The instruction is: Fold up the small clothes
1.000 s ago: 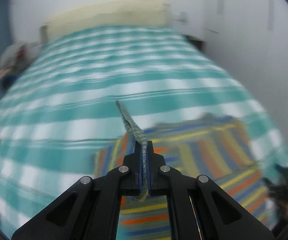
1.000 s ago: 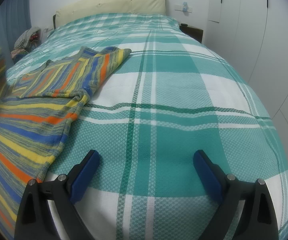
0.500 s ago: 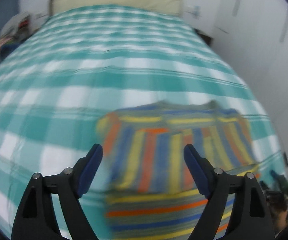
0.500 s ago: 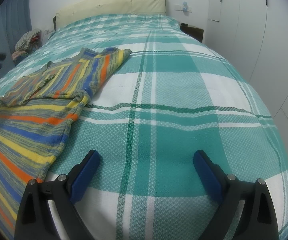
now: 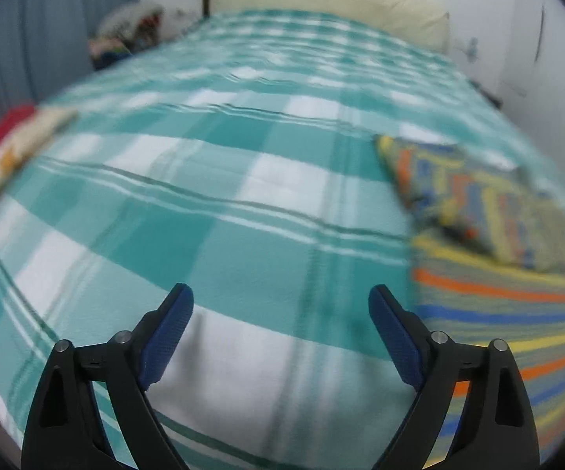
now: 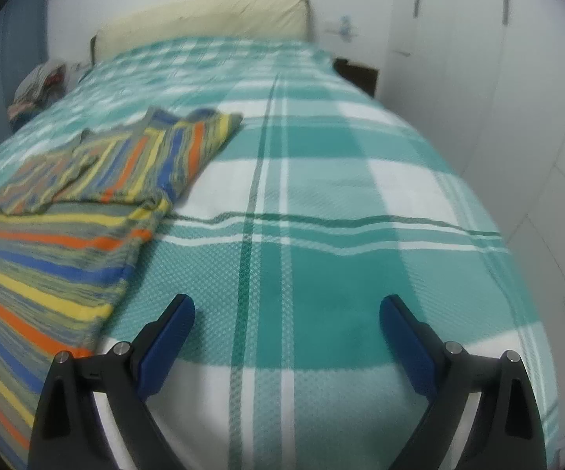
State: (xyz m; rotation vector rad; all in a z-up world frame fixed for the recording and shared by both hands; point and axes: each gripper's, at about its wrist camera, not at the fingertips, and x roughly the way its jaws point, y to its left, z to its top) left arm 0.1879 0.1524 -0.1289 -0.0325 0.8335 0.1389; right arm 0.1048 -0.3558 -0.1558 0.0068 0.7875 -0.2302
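Left wrist view: the left gripper (image 5: 280, 305) hangs over bare checked bedspread (image 5: 212, 211). Its jaws are opening, and nothing lies between them. The striped garment (image 5: 502, 286) lies on the bed to the right of the gripper, just beside the right-hand finger. One part of the garment, probably a sleeve, is turned over onto the body panel at its far end. A separate red and cream item (image 5: 4, 149) rests at the left edge of the bed; motion blur hides what it is.

Right wrist view: the right gripper (image 6: 286, 309) is spread wide and empty above the bedspread (image 6: 321, 211). The striped garment (image 6: 67, 243) lies to its left, flat on the bed. The folded-in upper section (image 6: 133, 160) rests on top of the body panel.

Progress, as a judgement: one early fold appears complete. The lower body remains spread at full length. Remaining folds are still required, and neither gripper holds fabric.
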